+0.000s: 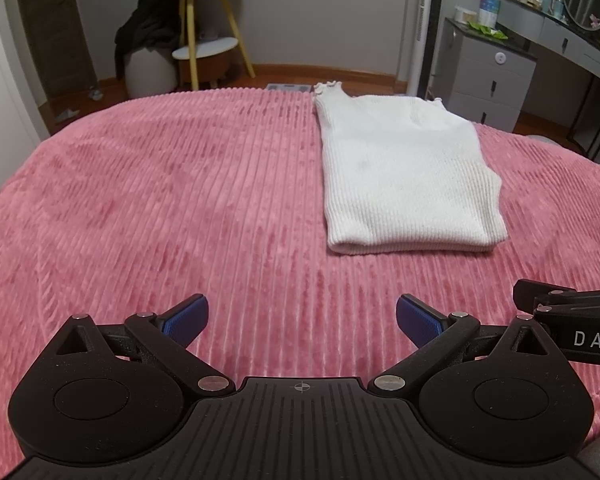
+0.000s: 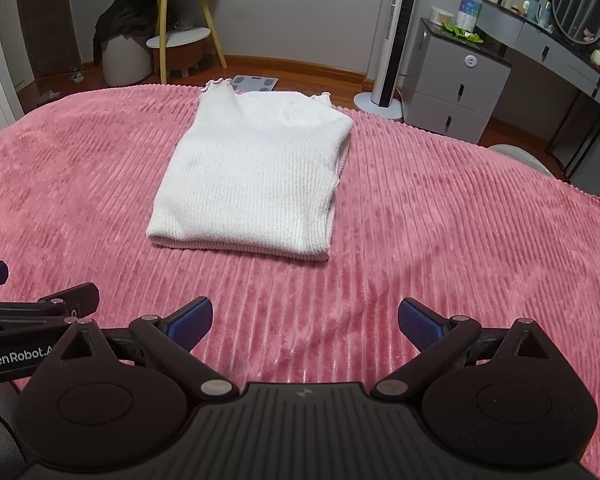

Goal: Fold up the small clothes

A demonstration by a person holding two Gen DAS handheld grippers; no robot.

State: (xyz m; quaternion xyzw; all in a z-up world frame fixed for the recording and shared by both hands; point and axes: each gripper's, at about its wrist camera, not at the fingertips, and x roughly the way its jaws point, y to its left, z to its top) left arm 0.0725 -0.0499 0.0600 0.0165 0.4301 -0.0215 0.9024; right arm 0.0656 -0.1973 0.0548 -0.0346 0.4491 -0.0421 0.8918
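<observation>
A white ribbed knit top [image 1: 404, 172] lies folded flat on the pink corduroy bedspread [image 1: 160, 200], with its frilled shoulder straps at the far end. In the right wrist view the same white top [image 2: 252, 176] lies ahead and a little left. My left gripper [image 1: 302, 320] hovers open over bare bedspread, nearer than the top and to its left, holding nothing. My right gripper [image 2: 305, 322] is open too, short of the top's near folded edge, with nothing between its blue pads [image 2: 418, 326]. Each view shows the other gripper's black body at its side edge.
Beyond the bed's far edge stand a yellow-legged side table [image 1: 204, 28] with dark clothes draped beside it, a tower fan [image 2: 396, 32], grey drawers [image 2: 456, 80] and a dressing table with a round mirror [image 2: 578, 8]. A bathroom scale [image 2: 256, 82] lies on the wooden floor.
</observation>
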